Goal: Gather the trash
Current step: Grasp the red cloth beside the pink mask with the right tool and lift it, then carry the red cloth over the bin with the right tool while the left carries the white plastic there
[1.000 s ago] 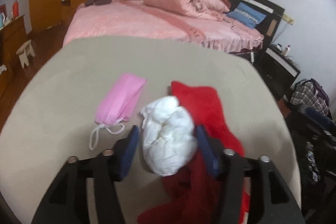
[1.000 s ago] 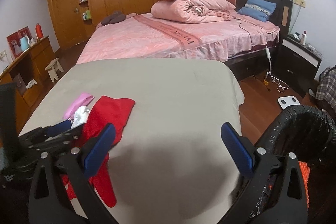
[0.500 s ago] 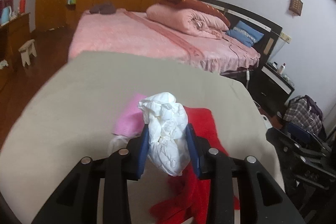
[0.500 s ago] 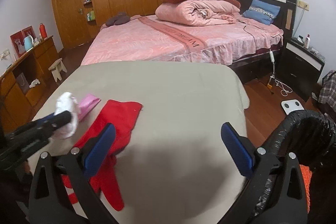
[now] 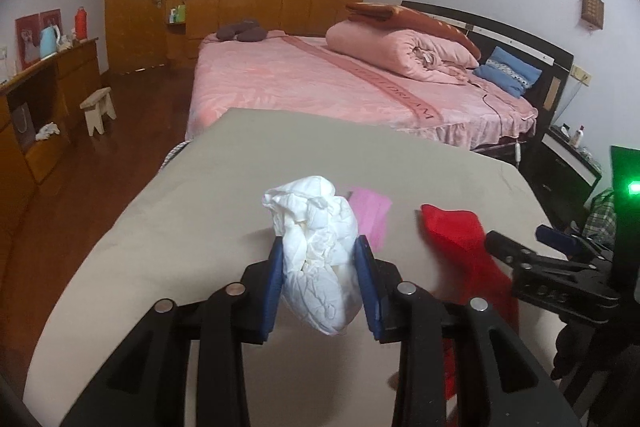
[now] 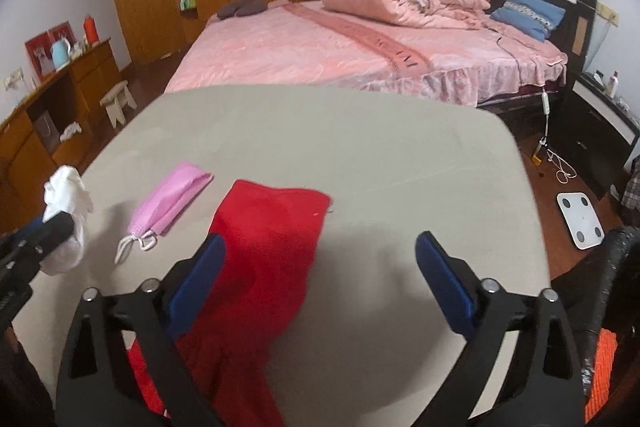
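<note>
My left gripper (image 5: 320,267) is shut on a crumpled white paper wad (image 5: 316,251) and holds it lifted above the grey table (image 5: 240,163). The wad also shows at the left in the right wrist view (image 6: 66,203). A pink face mask (image 6: 172,201) lies flat on the table, partly hidden behind the wad in the left wrist view (image 5: 370,215). A red cloth (image 6: 256,267) lies beside the mask. My right gripper (image 6: 320,275) is open and empty, low over the table with its left finger above the red cloth.
A black trash bag (image 6: 624,291) stands off the table's right edge. A pink bed (image 6: 340,47) lies beyond the table. A wooden sideboard (image 6: 48,115) and small stool (image 6: 118,101) are to the left. A white scale (image 6: 580,221) lies on the floor.
My left gripper closed on the white wad, lifted it off the table and swung left. My right gripper moved forward over the red cloth, still open.
</note>
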Demonstrator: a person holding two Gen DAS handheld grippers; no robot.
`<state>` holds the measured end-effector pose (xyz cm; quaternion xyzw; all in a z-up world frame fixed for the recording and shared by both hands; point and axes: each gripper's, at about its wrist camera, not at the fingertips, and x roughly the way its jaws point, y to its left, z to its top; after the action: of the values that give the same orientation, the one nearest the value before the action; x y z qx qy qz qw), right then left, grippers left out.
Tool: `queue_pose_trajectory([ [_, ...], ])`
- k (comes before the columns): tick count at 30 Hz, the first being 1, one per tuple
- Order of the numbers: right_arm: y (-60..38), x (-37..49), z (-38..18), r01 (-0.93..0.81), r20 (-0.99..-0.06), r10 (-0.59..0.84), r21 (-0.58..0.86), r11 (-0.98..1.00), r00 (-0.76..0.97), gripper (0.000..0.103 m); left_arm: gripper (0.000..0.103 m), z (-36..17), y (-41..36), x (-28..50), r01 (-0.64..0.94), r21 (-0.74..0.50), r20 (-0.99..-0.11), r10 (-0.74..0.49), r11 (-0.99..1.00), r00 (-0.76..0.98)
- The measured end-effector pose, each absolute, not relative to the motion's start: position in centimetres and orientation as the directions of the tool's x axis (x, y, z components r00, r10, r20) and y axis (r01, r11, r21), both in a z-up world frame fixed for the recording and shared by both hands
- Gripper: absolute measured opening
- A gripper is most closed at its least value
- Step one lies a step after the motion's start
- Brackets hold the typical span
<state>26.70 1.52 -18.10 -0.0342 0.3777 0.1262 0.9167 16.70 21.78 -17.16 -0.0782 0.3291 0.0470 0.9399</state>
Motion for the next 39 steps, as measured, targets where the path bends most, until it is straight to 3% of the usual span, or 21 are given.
queue_pose_trajectory([
  [3, 2.4, 27.4, -19.4, -0.268, -0.744, 0.207, 0.039, 0.963, 0.636, 0.082, 0.035, -17.5, 21.9, 16.9, -0.148, -0.104, -0.63, 0.05, 0.983, 0.775],
  [6, 3.3, 27.6, -20.9, -0.307, -0.781, 0.228, 0.049, 0.95, 0.581, 0.06, 0.035, -17.6, 22.3, 17.1, -0.155, -0.107, -0.634, 0.053, 0.982, 0.771],
  [9, 3.2, 27.6, -20.3, -0.364, -0.779, 0.322, 0.129, 0.922, 0.538, 0.007, 0.035, -17.6, 22.3, 17.1, -0.157, -0.105, -0.635, 0.055, 0.982, 0.771],
  [24, -1.6, 23.3, -10.9, -0.385, -0.618, 0.422, 0.201, 0.901, 0.664, 0.007, 0.035, -14.5, 19.8, 15.9, -0.121, -0.1, -0.603, 0.036, 0.988, 0.797],
  [39, -9.2, 17.1, -5.3, -0.332, -0.529, 0.358, 0.147, 0.932, 0.769, 0.007, 0.035, -9.3, 12.0, 14.2, 0.006, -0.116, -0.548, -0.069, 0.993, 0.834],
])
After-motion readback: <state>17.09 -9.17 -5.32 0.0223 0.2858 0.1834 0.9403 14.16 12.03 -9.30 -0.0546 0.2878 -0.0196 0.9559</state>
